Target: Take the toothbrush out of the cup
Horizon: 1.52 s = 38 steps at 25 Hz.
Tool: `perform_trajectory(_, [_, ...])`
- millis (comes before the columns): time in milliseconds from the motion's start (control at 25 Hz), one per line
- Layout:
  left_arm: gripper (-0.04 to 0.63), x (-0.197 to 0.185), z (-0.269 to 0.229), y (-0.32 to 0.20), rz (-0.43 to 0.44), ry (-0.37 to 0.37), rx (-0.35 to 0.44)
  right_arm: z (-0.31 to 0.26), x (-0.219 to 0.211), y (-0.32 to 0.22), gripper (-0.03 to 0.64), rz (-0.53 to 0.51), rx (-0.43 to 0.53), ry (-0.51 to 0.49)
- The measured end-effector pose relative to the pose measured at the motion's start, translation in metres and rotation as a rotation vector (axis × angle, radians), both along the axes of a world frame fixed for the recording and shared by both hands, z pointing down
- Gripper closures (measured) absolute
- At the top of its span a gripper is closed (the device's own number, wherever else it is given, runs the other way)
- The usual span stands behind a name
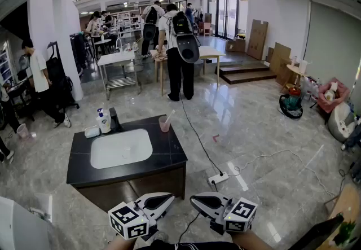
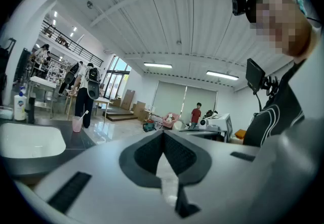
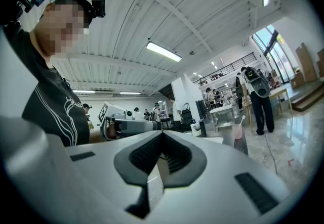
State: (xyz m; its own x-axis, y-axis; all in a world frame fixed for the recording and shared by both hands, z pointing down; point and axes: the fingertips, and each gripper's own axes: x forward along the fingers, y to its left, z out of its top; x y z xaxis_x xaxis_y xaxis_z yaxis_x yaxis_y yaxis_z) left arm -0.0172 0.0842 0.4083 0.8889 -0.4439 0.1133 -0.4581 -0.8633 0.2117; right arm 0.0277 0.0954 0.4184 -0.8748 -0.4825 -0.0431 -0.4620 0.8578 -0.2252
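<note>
Well short of the worktop (image 1: 169,154), left gripper (image 1: 167,198) and right gripper (image 1: 194,199) sit closed, empty; toothbrush (image 1: 169,115) leans in the cup (image 1: 164,125) at its far right corner

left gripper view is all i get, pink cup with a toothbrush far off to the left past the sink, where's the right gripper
observer: In the head view the right gripper is held low beside the left gripper, both on the near side of the counter, far from the cup.
operator: is the right one open
observer: No. The right gripper view shows its jaws together with nothing between them.
operator: anything on the floor to watch
observer: A power strip lies on the floor, right of the counter.
</note>
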Motion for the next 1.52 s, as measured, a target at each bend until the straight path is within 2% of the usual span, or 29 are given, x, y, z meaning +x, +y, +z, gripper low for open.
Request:
perform_trajectory(600, [0.591, 0.006, 0.003, 0.005, -0.010, 0.020, -0.017, -0.003, 0.013, -0.004, 0.612, 0.043, 0.009, -0.022])
perform_trajectory(840, [0.591, 0.001, 0.011, -0.002, -0.028, 0.022, -0.046, 0.006, 0.009, -0.011, 0.612, 0.013, -0.021, -0.034])
perform_trajectory(1160, [0.591, 0.005, 0.016, -0.027, -0.031, 0.046, -0.072, 0.012, 0.016, -0.033, 0.612, 0.020, -0.047, -0.032])
perform_trajectory(1520, [0.591, 0.004, 0.023, -0.076, -0.026, 0.052, -0.092, 0.021, 0.019, -0.082, 0.612, 0.050, -0.077, -0.048])
